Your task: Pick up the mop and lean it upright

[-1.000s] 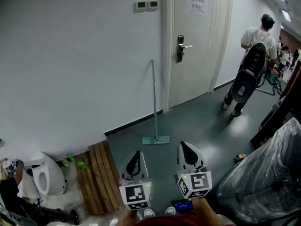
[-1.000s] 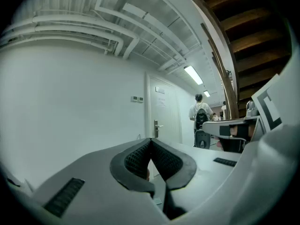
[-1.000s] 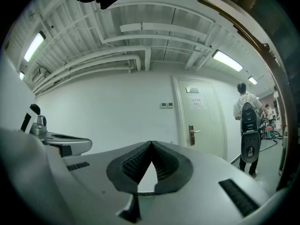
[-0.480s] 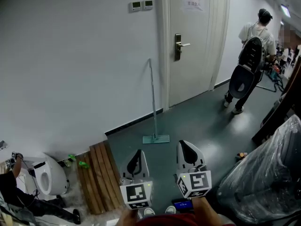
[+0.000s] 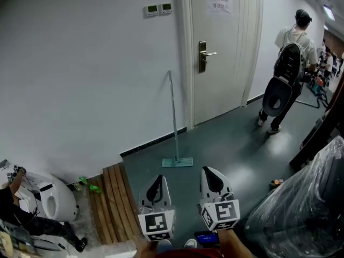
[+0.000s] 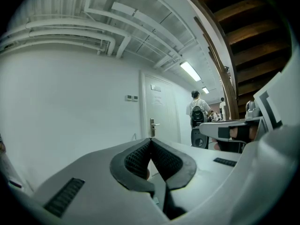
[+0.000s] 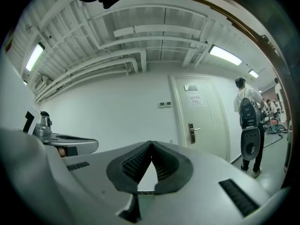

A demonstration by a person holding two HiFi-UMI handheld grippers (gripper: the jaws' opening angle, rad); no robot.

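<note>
The mop point(image 5: 173, 117) stands upright against the white wall point(image 5: 80, 90) beside the door point(image 5: 220, 63), its flat head on the floor, so the task looks complete. Well short of it, the left gripper point(image 5: 156, 179) and right gripper point(image 5: 211, 172) are both closed and empty.

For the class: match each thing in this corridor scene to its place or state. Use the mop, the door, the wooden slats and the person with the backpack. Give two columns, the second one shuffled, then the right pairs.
Things
1. mop
2. door
3. wooden slats
4. person with the backpack

Places or states
A. flat on the floor at the foot of the white wall
B. shut, with a paper notice on it
C. at the right of the corridor, back to the camera
D. upright, head on the floor

Pairs: 1-D, 2-B, 3-A, 4-C
</note>
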